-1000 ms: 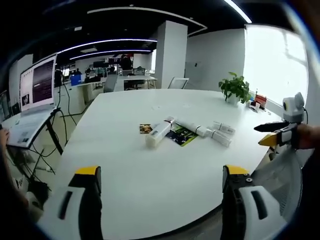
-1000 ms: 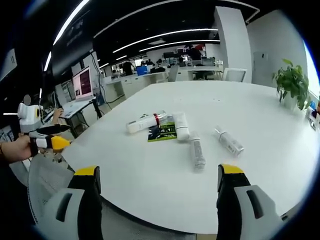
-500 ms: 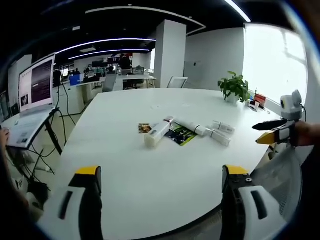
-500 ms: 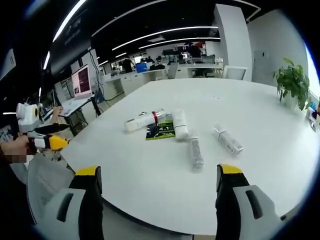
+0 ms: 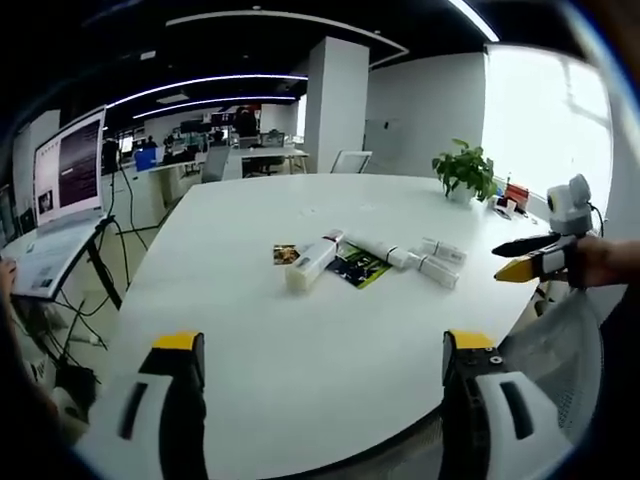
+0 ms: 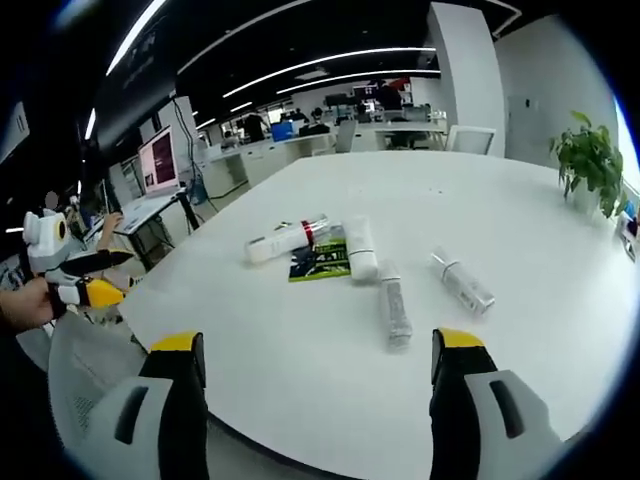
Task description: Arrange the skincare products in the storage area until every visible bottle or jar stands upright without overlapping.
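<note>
Several skincare products lie on their sides mid-table. In the left gripper view a white tube with a red band (image 5: 311,262) lies left of a green packet (image 5: 355,266), with a slimmer white tube (image 5: 378,250) and two small bottles (image 5: 443,252) (image 5: 432,269) to its right. The right gripper view has the banded tube (image 6: 287,240), the green packet (image 6: 320,262), the white tube (image 6: 360,248) and the two bottles (image 6: 394,312) (image 6: 462,280). My left gripper (image 5: 324,345) and right gripper (image 6: 318,345) both stand open and empty, short of the table's near edge, well away from the products.
The white table (image 5: 300,340) is large and round-edged. A small brown packet (image 5: 286,254) lies beside the banded tube. A potted plant (image 5: 463,172) stands at the far right. A mesh chair back (image 6: 85,365) sits by the near edge. A laptop (image 5: 62,190) stands off to the left.
Both views have shifted slightly with the hands. Seen from the left, the right gripper has drifted a little toward the table. The products lie where they were.
</note>
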Available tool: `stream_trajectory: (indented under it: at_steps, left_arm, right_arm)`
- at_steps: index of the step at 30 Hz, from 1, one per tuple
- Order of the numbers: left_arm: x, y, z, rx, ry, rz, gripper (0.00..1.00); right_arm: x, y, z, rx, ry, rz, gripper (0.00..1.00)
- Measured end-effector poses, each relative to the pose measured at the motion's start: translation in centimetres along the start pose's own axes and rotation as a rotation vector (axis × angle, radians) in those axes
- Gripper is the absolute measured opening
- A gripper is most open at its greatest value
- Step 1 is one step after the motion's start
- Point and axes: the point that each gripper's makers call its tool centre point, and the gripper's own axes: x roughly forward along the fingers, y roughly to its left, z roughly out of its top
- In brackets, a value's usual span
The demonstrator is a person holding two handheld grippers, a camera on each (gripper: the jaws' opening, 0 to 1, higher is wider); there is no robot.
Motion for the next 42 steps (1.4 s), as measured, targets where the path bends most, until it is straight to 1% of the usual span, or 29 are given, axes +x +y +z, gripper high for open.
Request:
stream_trajectory:
  at_steps: [5,8,9,11,14,18,24,28,31,35,37,39,42]
  left_arm:
    - [0.2,-0.2,0.0,0.018,0.017,-0.016,0.93]
    - [0.9,0.0,0.1,0.016,0.023,-0.023,0.93]
    - [1.1,0.1,0.2,0.018,0.027,-0.025,0.93]
    - [1.5,0.1,0.3,0.028,0.034,-0.029,0.93]
    - [2.4,0.1,0.8,0.052,0.049,-0.043,0.93]
    - [3.8,0.5,1.2,0.065,0.097,-0.052,0.92]
    - [5.3,0.5,1.1,0.103,0.149,-0.084,0.92]
    - [6.2,0.5,1.7,0.129,0.166,-0.108,0.92]
    - [7.0,0.6,2.7,0.158,0.173,-0.126,0.91]
    - [8.4,0.9,3.9,0.167,0.176,-0.143,0.91]
    - [9.2,1.1,4.4,0.175,0.193,-0.157,0.91]
    - [10.1,1.3,4.5,0.179,0.216,-0.176,0.91]
    - [11.0,1.0,4.6,0.216,0.242,-0.188,0.91]
  right_arm:
    - [-0.1,0.0,-0.3,0.01,0.001,-0.004,0.94]
    - [-0.1,0.1,-0.7,0.009,0.011,-0.007,0.94]
    - [-0.1,0.1,-0.7,0.003,0.011,-0.008,0.94]
    - [-0.2,0.1,-0.2,-0.001,-0.011,-0.009,0.94]
    - [-0.4,0.4,-0.2,0.002,-0.005,-0.008,0.94]
    - [-0.2,-0.2,-1.0,0.013,0.002,-0.013,0.94]
    - [-0.4,-0.4,-0.7,0.046,-0.011,-0.021,0.93]
    - [-0.5,-0.3,-0.8,0.042,-0.008,-0.02,0.93]
    - [-0.4,-0.5,-0.8,0.044,-0.01,-0.022,0.93]
    - [-0.3,-0.5,-0.9,0.047,-0.009,-0.018,0.93]
    - [-0.3,-0.4,-0.8,0.057,-0.007,-0.014,0.93]
    - [-0.2,-0.4,-0.8,0.069,-0.009,-0.01,0.93]
    - [-0.3,-0.5,-0.7,0.07,-0.017,-0.016,0.93]
